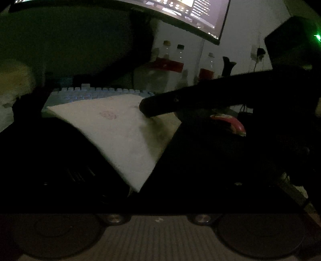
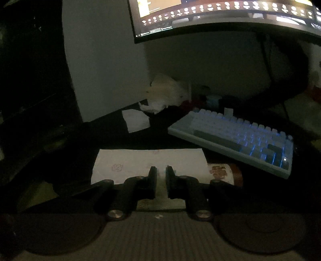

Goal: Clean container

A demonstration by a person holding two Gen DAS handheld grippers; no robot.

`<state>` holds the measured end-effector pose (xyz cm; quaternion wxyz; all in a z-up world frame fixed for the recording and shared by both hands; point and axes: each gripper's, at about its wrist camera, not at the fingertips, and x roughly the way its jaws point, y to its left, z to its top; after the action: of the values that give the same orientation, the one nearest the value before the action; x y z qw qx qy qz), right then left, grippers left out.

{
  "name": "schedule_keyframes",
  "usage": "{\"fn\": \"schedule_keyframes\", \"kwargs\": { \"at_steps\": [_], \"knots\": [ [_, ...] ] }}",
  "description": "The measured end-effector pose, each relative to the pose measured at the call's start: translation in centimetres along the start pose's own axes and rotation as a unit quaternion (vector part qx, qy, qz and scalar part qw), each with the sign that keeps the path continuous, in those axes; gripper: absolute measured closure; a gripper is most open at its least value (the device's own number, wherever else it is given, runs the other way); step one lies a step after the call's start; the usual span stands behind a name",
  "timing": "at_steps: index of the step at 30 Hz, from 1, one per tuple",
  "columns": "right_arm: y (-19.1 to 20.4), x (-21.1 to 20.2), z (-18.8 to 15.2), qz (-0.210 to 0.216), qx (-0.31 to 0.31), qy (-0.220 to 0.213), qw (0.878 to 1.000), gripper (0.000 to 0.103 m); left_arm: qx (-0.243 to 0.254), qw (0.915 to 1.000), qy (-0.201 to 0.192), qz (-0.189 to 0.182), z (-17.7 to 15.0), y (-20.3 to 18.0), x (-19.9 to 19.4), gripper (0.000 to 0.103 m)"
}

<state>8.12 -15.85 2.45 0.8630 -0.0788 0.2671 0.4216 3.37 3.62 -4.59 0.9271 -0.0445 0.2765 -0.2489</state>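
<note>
The scene is very dark. A white tissue [image 2: 140, 162] with a faint rose print lies spread in front of my right gripper [image 2: 161, 170]. Its fingers stand almost together with pale tissue pinched between them. Just right of the tissue, a container [image 2: 220, 170] with a red-and-white pattern pokes out from under it. In the left wrist view the same tissue [image 1: 120, 130] shows as a pale sheet. My right gripper [image 1: 145, 109] reaches in from the right and rests on it, and the container's [image 1: 232, 123] red rim shows behind. Black masses flank the tissue there, and I cannot make out the left gripper's fingers.
A backlit pale-blue keyboard [image 2: 240, 136] lies at the right, under a wide monitor [image 2: 220, 18]. Crumpled tissues [image 2: 136, 120] and a white fluffy thing [image 2: 168, 90] sit at the back. Several red-labelled bottles [image 1: 172, 60] stand behind the keyboard [image 1: 96, 93].
</note>
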Motion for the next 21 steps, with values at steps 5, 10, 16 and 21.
{"fn": "schedule_keyframes", "kwargs": {
  "at_steps": [5,10,16,21],
  "knots": [
    [-3.7,0.6,0.3,-0.071,0.047,-0.002,0.996,0.089,-0.004,0.9999,0.005,0.013,0.5,0.4,0.4,0.000],
    [-3.3,1.1,0.4,-0.066,0.044,-0.008,0.997,0.090,-0.013,0.9996,0.005,0.026,0.9,0.8,0.8,0.000],
    [-0.8,1.6,0.3,0.000,0.005,-0.011,1.000,0.090,-0.011,0.9996,0.006,0.025,1.0,1.1,0.8,0.000],
    [-4.3,2.0,0.8,-0.078,0.052,0.000,0.996,0.090,-0.008,0.9996,0.006,0.025,1.0,1.3,0.7,0.000]
  ]
}}
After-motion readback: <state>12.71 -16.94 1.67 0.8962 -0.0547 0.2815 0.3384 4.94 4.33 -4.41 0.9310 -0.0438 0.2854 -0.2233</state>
